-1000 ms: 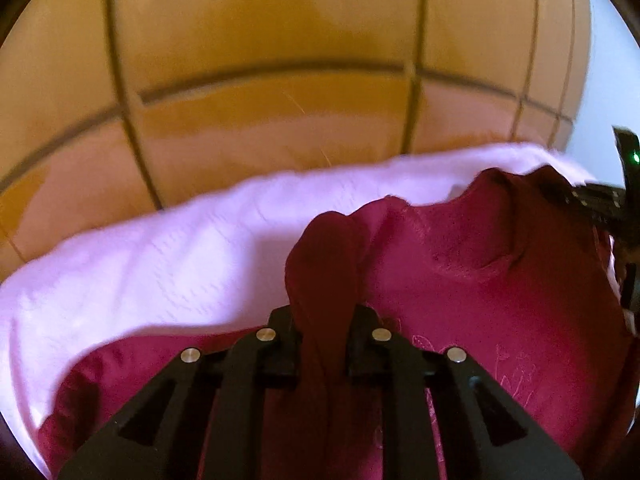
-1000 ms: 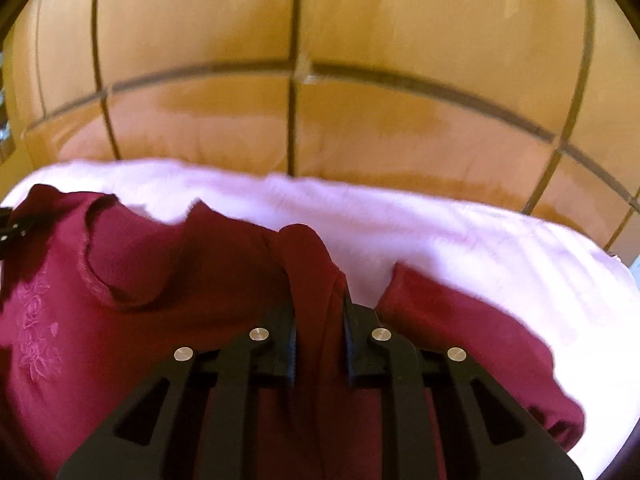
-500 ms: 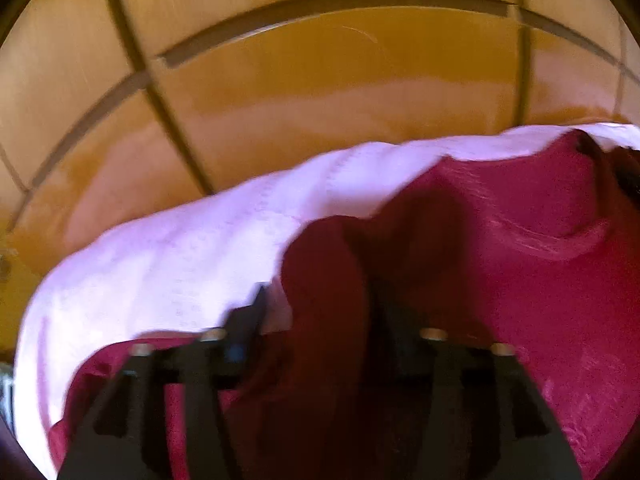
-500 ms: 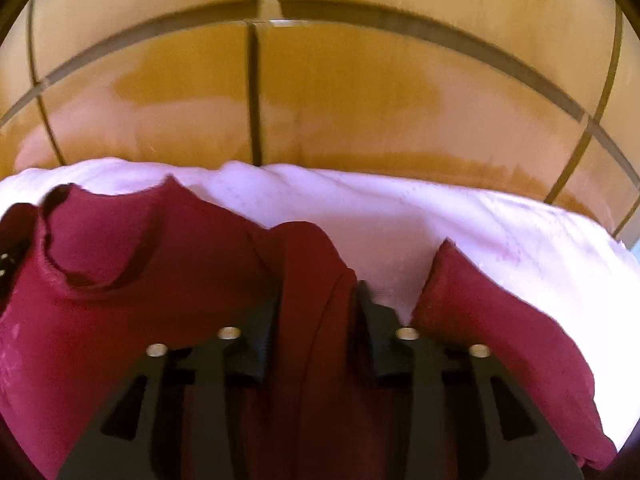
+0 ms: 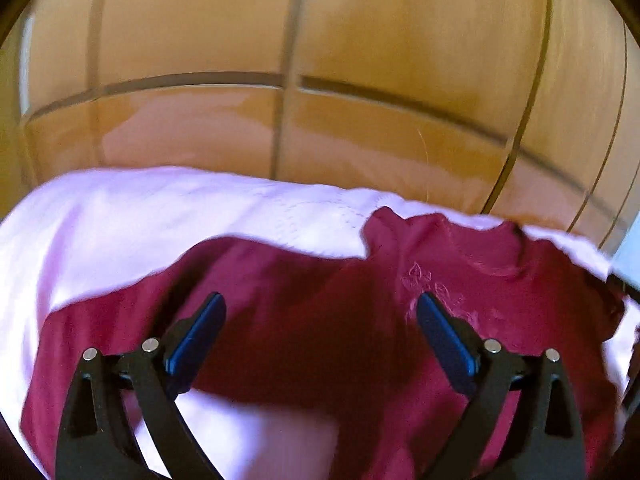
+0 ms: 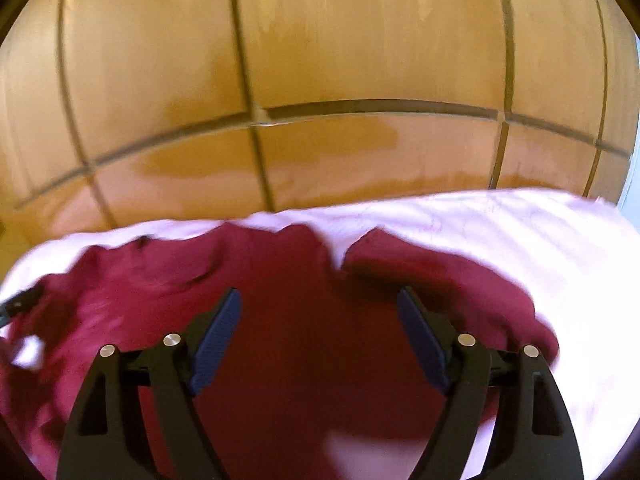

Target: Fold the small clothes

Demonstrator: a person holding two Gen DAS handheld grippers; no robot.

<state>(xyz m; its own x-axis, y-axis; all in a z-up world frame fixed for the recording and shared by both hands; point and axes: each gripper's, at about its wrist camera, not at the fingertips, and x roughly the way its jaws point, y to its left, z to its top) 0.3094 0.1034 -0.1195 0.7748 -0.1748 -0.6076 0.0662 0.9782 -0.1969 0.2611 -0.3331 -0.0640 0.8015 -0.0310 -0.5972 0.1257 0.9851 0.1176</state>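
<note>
A small dark red top (image 5: 460,280) with a stitched flower motif lies spread on a pale pink sheet (image 5: 140,220). It also shows in the right wrist view (image 6: 304,320), with a sleeve out to the right. My left gripper (image 5: 320,308) is open and empty, its jaws wide apart just above the cloth near the left sleeve. My right gripper (image 6: 320,304) is open and empty too, above the top's middle. The blue pads (image 6: 216,340) are bare.
The pink sheet (image 6: 540,240) covers a soft surface whose far edge runs across both views. Behind it stands a wall of orange-brown wooden panels (image 5: 360,80) with dark seams. A pale blue surface (image 5: 628,264) shows at the far right.
Both grippers were shut on bunched red cloth and have opened wide, letting it go. The top now lies flatter on the sheet, and both grippers have drawn back a little.
</note>
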